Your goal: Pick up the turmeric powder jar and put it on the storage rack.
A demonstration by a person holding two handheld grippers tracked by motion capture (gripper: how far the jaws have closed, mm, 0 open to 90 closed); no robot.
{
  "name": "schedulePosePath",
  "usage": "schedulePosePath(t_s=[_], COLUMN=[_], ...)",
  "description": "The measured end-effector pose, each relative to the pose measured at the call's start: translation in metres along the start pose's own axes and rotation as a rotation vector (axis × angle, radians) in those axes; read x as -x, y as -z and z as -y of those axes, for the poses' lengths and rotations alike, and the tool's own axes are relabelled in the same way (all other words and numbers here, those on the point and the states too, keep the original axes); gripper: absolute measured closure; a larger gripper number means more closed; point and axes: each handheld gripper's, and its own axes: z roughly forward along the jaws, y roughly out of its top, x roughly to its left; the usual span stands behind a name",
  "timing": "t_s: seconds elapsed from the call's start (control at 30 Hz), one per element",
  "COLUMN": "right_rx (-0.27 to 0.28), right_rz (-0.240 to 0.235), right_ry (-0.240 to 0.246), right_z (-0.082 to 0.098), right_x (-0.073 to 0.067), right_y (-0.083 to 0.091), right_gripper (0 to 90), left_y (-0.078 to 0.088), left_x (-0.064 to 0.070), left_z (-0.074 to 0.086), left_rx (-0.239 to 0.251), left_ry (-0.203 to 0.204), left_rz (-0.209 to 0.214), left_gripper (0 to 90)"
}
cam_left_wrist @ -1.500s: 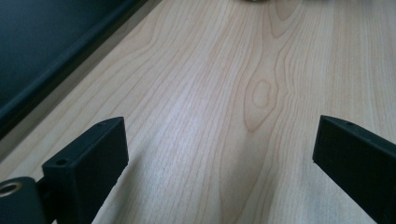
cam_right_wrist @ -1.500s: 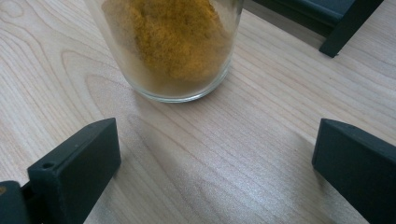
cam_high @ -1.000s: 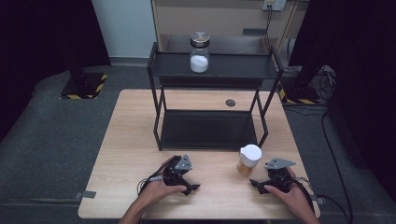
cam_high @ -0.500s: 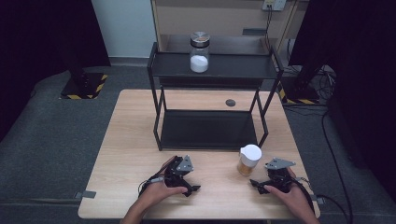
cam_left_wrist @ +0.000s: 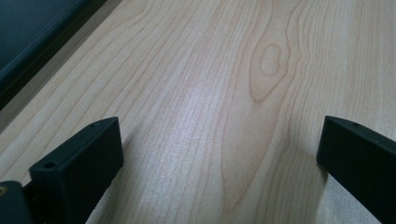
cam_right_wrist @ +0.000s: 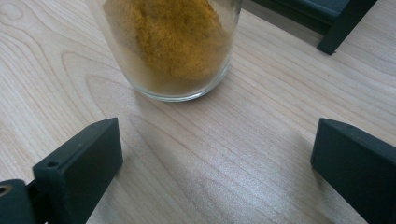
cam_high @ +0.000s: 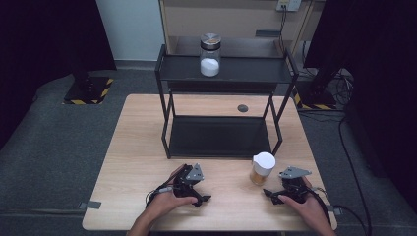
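Both grippers rest low on the wooden table (cam_high: pixel 133 147), near its front edge, each held in one of the person's hands. Left gripper (cam_high: pixel 199 195) sits left of centre, jaws spread wide with nothing between them; in the left gripper view (cam_left_wrist: pixel 219 154) bare wood grain shows between the two black jaws, with a dark edge of the rack's lower shelf in the top left corner. Right gripper (cam_high: pixel 269 192) sits at the right, jaws likewise spread wide and gripping nothing. Its jaws point toward the spice jar (cam_high: pixel 261 169), which stands upright on the table just beside them, not touching.

Right gripper view (cam_right_wrist: pixel 217 154): the jar (cam_right_wrist: pixel 173 46) stands just ahead of the open jaws, clear glass, orange-yellow powder inside, base flat on the wood. A black rack leg (cam_right_wrist: pixel 343 25) shows in the top right, behind the jar.

High view: the jar has a white lid and stands just in front of the black two-tier rack (cam_high: pixel 223 83), near the rack's front right leg. A second jar (cam_high: pixel 210 55), clear glass with white powder and a metal lid, stands upright on the rack's top shelf, left of centre. Lower shelf (cam_high: pixel 219 135) is flat on the table. A small dark round disc (cam_high: pixel 242 108) lies on the table behind the rack. Both grippers are well apart from each other.
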Motion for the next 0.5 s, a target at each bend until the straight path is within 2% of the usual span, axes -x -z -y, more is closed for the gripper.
schedulePosePath(t_s=[0.5], right_rx=[0.031], right_rz=[-0.013], right_ry=[0.02], right_z=[0.001], right_x=[-0.0021], right_y=[0.0087], right_gripper=[5.8], left_y=[0.0], left_x=[0.0], left_z=[0.0], left_rx=[0.0], left_ry=[0.0], left_rz=[0.0], left_gripper=[0.0])
